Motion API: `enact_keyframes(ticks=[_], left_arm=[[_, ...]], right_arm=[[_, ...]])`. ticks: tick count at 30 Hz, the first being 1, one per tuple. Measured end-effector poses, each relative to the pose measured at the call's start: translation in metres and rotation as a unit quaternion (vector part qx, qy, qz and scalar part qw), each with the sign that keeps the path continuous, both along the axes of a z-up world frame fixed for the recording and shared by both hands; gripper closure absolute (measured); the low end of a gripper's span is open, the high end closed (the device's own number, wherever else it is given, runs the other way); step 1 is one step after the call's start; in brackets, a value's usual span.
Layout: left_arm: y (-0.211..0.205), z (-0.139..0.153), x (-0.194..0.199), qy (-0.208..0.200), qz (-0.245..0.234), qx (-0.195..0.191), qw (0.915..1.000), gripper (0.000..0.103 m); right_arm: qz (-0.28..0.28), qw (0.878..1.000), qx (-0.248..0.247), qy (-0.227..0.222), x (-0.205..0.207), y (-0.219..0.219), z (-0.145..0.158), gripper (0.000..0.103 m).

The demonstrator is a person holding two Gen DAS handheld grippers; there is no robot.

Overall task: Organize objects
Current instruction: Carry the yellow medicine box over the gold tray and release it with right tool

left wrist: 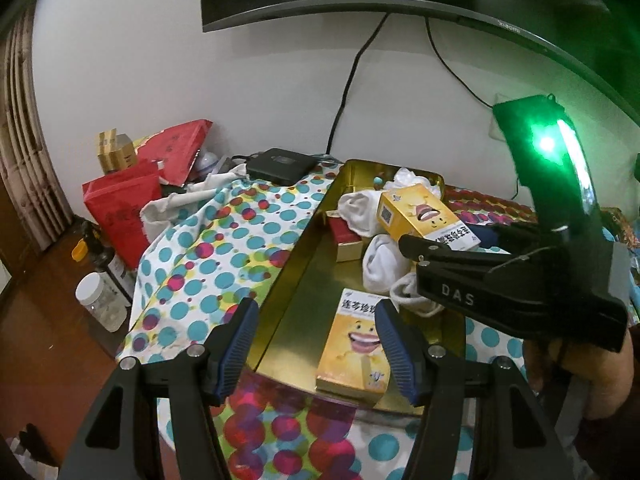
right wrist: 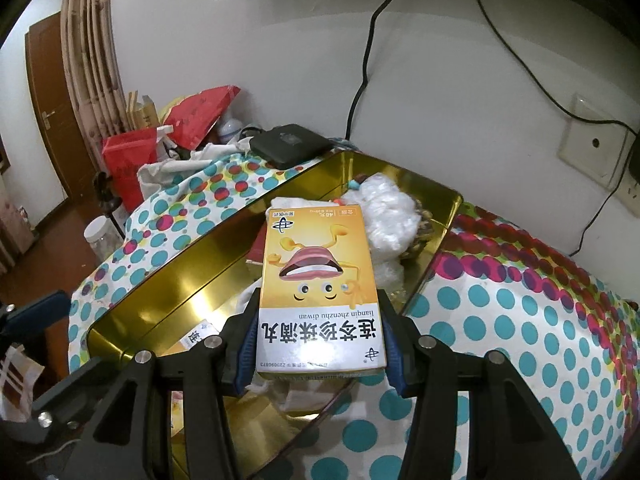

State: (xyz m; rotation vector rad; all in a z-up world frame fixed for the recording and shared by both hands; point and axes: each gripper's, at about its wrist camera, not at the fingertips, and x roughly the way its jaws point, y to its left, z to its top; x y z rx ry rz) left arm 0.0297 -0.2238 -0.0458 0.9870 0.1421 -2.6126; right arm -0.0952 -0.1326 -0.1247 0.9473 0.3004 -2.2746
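Right tongs [right wrist: 318, 344] gripping yellow box [right wrist: 318, 288], above gold tin [right wrist: 192, 276], left tongs [left wrist: 316, 344] spread

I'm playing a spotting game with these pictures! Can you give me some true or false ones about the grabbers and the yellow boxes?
1. The right gripper is holding a yellow box. True.
2. The left gripper is holding a box too. False: it is open and holds nothing.
3. Another yellow box lies flat in the gold tin. True.
4. The tin sits on a plain white cloth. False: the cloth has colourful dots.
5. White socks are inside the tin. True.
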Motion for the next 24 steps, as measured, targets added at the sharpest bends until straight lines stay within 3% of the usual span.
enact_keyframes(ticks=[24], left_arm=[[-0.004,0.021,0.026,0.001,0.012,0.002,0.9999,0.041]], right_arm=[[-0.026,0.999,0.036,-0.009,0.011,-0.021,-0.009,0.054]])
